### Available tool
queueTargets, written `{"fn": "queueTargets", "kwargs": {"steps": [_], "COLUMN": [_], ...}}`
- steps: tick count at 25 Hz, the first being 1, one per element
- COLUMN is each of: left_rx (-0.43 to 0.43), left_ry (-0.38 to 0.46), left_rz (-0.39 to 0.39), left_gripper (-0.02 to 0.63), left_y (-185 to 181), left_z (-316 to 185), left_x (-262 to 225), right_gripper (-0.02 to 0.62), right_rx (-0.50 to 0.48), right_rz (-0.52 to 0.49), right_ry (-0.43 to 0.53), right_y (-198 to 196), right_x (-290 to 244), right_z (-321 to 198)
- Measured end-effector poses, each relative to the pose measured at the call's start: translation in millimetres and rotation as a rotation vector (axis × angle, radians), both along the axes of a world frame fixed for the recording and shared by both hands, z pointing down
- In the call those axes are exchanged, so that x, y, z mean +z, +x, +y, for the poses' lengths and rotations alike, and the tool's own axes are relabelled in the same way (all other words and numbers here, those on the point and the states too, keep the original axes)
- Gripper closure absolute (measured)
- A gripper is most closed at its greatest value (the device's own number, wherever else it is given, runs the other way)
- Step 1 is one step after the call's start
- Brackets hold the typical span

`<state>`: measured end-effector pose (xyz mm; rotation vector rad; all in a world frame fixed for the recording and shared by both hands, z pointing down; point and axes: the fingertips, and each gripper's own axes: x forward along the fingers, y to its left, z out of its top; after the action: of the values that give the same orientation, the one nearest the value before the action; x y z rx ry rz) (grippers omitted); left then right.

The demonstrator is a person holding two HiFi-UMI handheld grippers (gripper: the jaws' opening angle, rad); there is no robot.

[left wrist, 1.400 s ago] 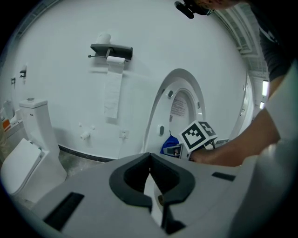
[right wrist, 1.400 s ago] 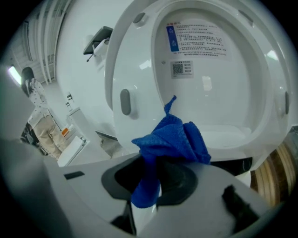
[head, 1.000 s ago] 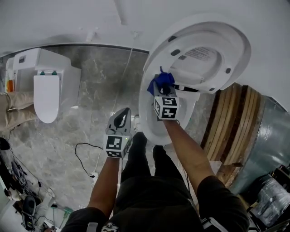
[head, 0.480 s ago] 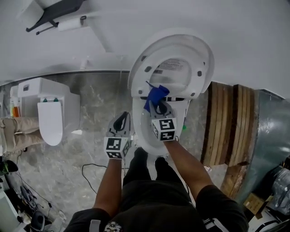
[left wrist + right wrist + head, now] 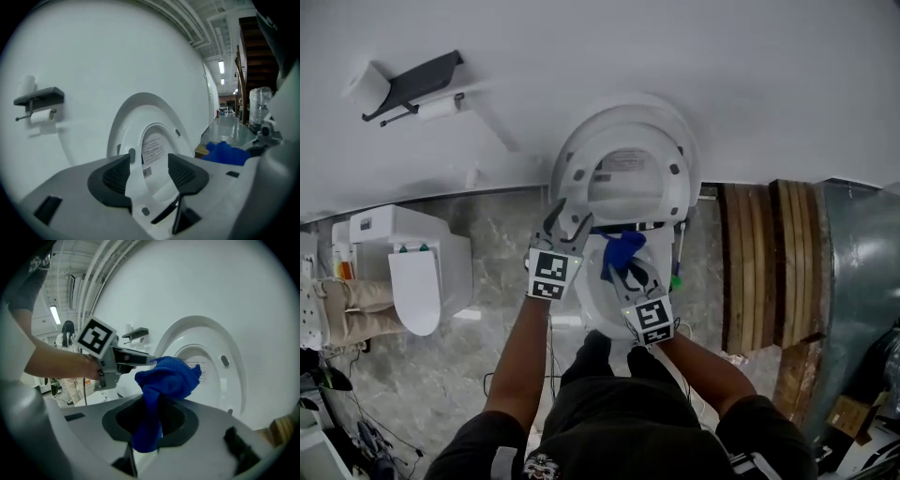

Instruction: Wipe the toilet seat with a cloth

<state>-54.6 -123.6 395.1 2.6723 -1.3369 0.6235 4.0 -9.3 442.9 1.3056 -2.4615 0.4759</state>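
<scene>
The white toilet stands against the wall with its seat (image 5: 570, 183) and lid (image 5: 630, 178) raised. My left gripper (image 5: 565, 214) reaches up to the seat's left rim, its jaws opening. In the left gripper view the seat ring (image 5: 123, 136) runs between the two pads (image 5: 116, 174) and neither visibly presses on it. My right gripper (image 5: 628, 272) hovers over the bowl (image 5: 592, 292), shut on a bunched blue cloth (image 5: 622, 251). In the right gripper view the cloth (image 5: 168, 376) bulges out above the jaws, in front of the lid.
A second white toilet (image 5: 417, 281) stands on the marble floor at left, beside a person's trouser leg (image 5: 347, 309). A paper holder with shelf (image 5: 412, 82) hangs on the wall. Wooden planks (image 5: 759, 267) and a grey metal duct (image 5: 853, 281) are at right.
My left gripper has gone from beside my knees up to the raised seat's left rim, and its jaws have parted. My right gripper with the cloth has drawn back over the bowl.
</scene>
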Motion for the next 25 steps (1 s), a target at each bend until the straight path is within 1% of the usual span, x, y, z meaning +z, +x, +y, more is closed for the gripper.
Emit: {"fn": "queueTargets", "kwargs": {"steps": [1, 3, 6, 10, 13, 16, 19, 23, 25], "left_rx": [0.013, 0.026, 0.035, 0.035, 0.03, 0.016, 0.009, -0.006, 0.002], "left_ry": [0.017, 0.049, 0.068, 0.094, 0.108, 0.102, 0.086, 0.06, 0.036], "left_rz": [-0.025, -0.077, -0.13, -0.162, -0.22, -0.27, -0.317, -0.357, -0.373], "left_gripper": [0.353, 0.326, 0.322, 0.322, 0.321, 0.316, 0.31, 0.307, 0.307], "left_y": [7.1, 18.3, 29.8, 38.6, 43.9, 46.5, 48.8, 47.9, 48.7], "left_z": [-7.5, -22.7, -42.2, -70.3, -85.9, -97.6, -105.8, -115.4, -117.2], "left_x": [-4.3, -11.1, -16.3, -18.9, -16.9, -16.3, -13.5, -9.0, -5.0], "right_gripper": [0.517, 0.517, 0.517, 0.517, 0.517, 0.517, 0.517, 0.517, 0.517], "right_rx": [0.015, 0.054, 0.092, 0.087, 0.1, 0.141, 0.15, 0.148, 0.152], "right_rz": [-0.013, -0.046, -0.088, -0.107, -0.118, -0.143, -0.149, -0.144, -0.147], "right_ry": [-0.006, -0.023, -0.024, -0.013, -0.012, -0.041, -0.074, -0.064, -0.061], "right_y": [3.3, 10.2, 16.4, 19.3, 22.8, 31.7, 37.7, 41.5, 43.2], "right_x": [-2.7, -8.9, -22.2, -37.1, -42.8, -40.1, -34.6, -37.7, -40.0], "right_z": [7.6, 19.8, 30.1, 36.2, 46.2, 50.8, 53.4, 54.5, 54.9]}}
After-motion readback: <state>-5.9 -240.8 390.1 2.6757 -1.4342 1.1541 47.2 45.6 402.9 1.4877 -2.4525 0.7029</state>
